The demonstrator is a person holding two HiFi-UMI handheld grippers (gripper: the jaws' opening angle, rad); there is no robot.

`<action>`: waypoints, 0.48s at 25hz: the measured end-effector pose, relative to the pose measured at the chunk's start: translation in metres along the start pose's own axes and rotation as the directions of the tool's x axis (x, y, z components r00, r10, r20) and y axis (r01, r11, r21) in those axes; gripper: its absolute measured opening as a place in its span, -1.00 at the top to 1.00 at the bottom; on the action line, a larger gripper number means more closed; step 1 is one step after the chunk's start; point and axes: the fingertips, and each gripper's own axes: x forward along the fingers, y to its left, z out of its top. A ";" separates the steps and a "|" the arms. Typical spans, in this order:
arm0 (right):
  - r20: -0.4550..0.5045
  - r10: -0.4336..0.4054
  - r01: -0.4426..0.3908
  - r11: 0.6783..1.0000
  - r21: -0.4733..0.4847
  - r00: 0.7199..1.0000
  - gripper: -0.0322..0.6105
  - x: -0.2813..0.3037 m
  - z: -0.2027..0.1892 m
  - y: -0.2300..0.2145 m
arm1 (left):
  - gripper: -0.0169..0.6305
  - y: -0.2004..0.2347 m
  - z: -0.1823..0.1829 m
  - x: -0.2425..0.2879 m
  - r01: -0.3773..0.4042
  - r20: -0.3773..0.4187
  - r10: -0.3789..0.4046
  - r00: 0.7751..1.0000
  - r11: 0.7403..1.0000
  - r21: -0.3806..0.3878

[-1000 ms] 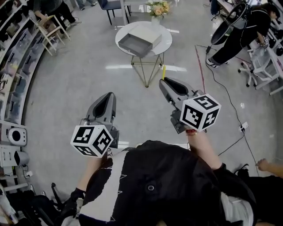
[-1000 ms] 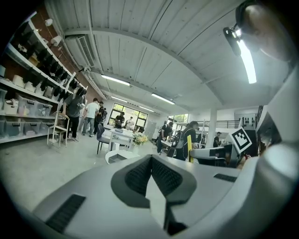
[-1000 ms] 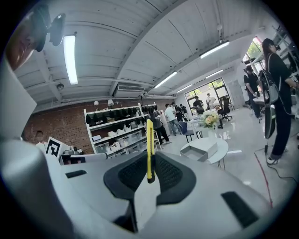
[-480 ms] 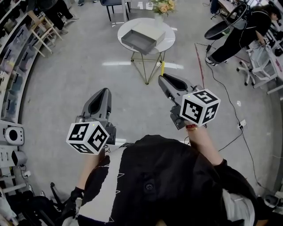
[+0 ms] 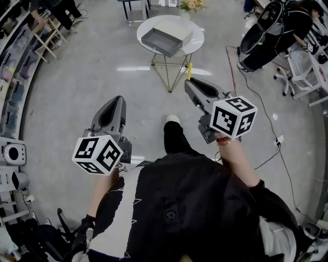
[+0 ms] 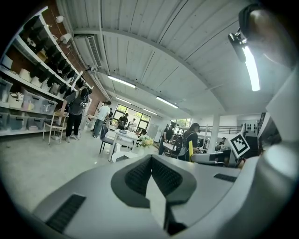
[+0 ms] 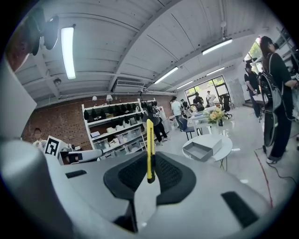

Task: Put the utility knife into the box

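A yellow utility knife (image 7: 150, 148) stands upright between the jaws of my right gripper (image 7: 149, 173), which is shut on it. In the head view the knife (image 5: 189, 71) sticks out past the right gripper (image 5: 188, 83) toward a round white table (image 5: 197, 45). On that table, well ahead of both grippers, lies an open grey box (image 5: 165, 39), also in the right gripper view (image 7: 202, 149). My left gripper (image 5: 118, 99) is held out at the left, its jaws shut with nothing between them (image 6: 150, 161).
A vase of flowers (image 5: 186, 4) stands behind the box. Shelving (image 5: 15, 61) lines the left wall. At the right are a person in black (image 5: 266, 36), white carts (image 5: 307, 66) and a cable on the floor (image 5: 256, 102). My own leg and shoe (image 5: 172, 120) show between the grippers.
The view has shifted forward, with the table and box now slightly higher in the head view. A leg and shoe have come into sight between the grippers. Both grippers keep their hold.
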 end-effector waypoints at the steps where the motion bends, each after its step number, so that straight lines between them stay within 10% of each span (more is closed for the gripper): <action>1: 0.000 0.000 0.000 1.000 0.002 1.000 0.72 0.000 0.000 0.000 | 0.91 0.000 0.000 -0.002 -0.003 0.000 0.003 1.000 1.000 0.001; 12: -0.024 0.032 -0.031 0.999 0.015 0.999 0.72 0.022 -0.005 0.002 | 0.91 0.015 -0.009 -0.007 -0.049 -0.020 0.049 0.999 0.999 -0.018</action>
